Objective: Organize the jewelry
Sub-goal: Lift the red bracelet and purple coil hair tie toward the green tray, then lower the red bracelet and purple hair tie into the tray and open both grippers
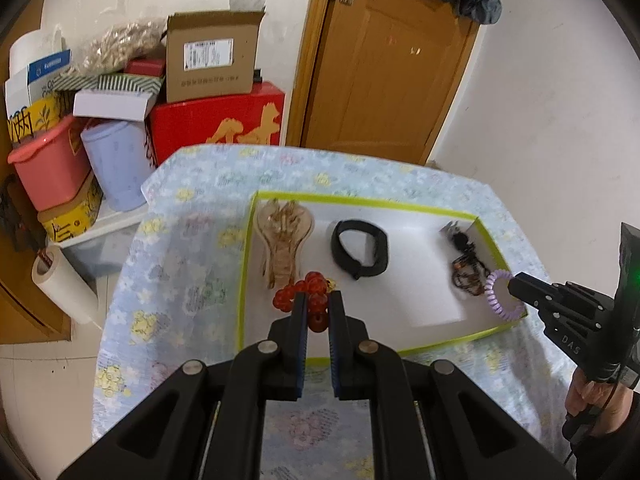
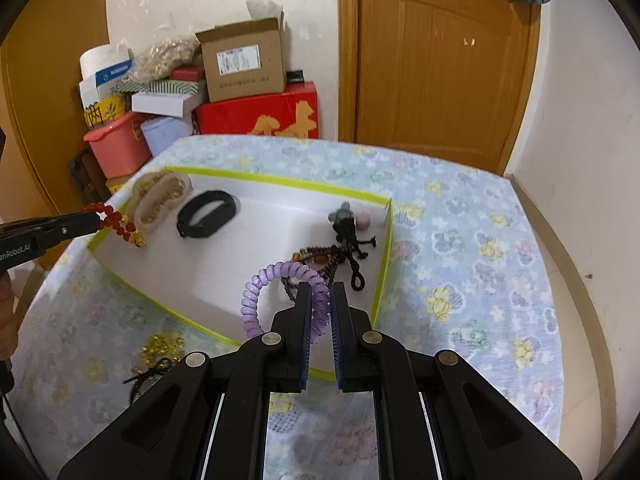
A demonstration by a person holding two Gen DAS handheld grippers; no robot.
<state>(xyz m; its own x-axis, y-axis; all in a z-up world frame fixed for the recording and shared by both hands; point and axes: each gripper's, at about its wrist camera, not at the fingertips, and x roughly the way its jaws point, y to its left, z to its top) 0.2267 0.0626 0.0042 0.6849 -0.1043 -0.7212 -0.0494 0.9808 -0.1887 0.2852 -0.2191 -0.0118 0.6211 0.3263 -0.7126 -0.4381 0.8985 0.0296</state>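
Red beads (image 1: 306,294) are being gripped by the left tool (image 1: 319,300) over the tray's (image 1: 360,200) left edge. A purple coil (image 2: 280,292) is being gripped by the right tool (image 2: 321,294) over the right end.

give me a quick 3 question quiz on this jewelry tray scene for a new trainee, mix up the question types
1. True or false: the left gripper is shut on the red bead bracelet.
2. Multiple choice: what is clamped in the right gripper?
A. the black band
B. the purple coil hair tie
C. the gold trinket on the cloth
3. Short answer: which item lies in the white tray between the black band and the tray's left wall?

Key
1. True: its jaws pinch the beads.
2. B: the purple coil hair tie sits between its jaws.
3. The clear packet of gold jewelry.
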